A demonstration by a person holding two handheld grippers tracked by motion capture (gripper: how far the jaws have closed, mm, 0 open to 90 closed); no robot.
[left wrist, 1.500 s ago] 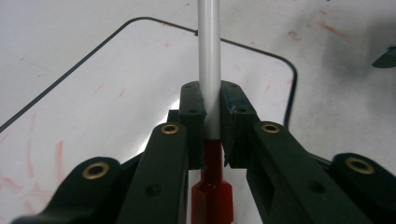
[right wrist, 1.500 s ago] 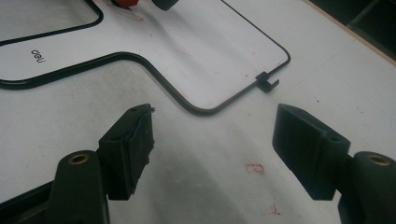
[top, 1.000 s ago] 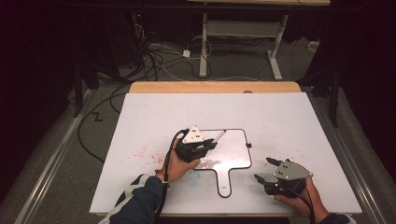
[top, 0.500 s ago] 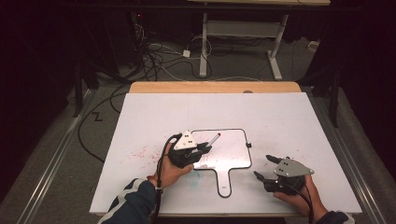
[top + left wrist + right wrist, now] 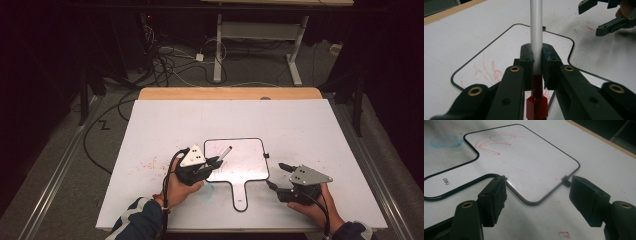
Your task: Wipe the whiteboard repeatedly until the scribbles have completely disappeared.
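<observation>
White-barrelled and red-ended, a marker [image 5: 535, 42] is clamped between the jaws of the left gripper [image 5: 212, 164] at lower centre of the high view, its far end angled over the left half of a small handled whiteboard [image 5: 245, 162], apparently so the person can write on it. Red scribbles [image 5: 499, 141] already mark the board's surface. At lower right of the high view, the right gripper [image 5: 280, 175] hovers just beside the board's right edge with jaws spread wide and empty, seemingly poised to steady the board. A white tabletop [image 5: 300, 125], faintly stained with red and blue, carries the work; beyond its wooden far edge [image 5: 230, 93], tangled cables [image 5: 165, 62] and a white desk frame [image 5: 255, 35] sit on a dim floor.
</observation>
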